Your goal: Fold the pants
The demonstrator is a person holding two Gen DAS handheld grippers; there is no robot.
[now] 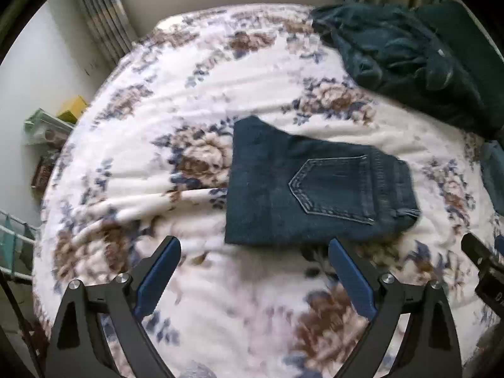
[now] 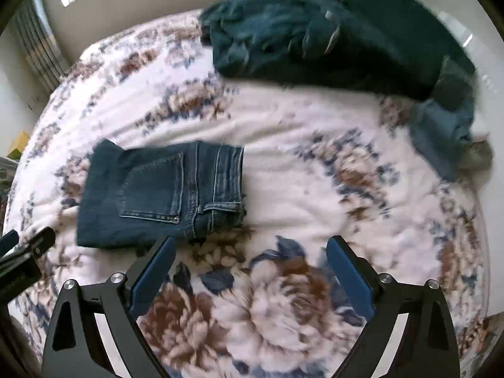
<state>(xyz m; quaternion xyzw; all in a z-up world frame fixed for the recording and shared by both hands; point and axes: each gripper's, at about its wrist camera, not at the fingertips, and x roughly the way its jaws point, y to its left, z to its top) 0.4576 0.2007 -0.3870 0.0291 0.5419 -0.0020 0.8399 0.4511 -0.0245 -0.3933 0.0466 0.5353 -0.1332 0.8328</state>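
Note:
A pair of dark blue jeans lies folded into a compact rectangle on the floral bedspread, back pocket up. It also shows in the right wrist view, left of centre. My left gripper is open and empty, just in front of the jeans' near edge. My right gripper is open and empty, in front and to the right of the jeans, over the bedspread. The right gripper's body shows at the left view's right edge; the left one's at the right view's left edge.
A pile of dark green and blue clothes lies at the bed's far right corner, seen also in the right wrist view. A lighter blue garment lies at the right edge. Shelves with clutter stand left of the bed.

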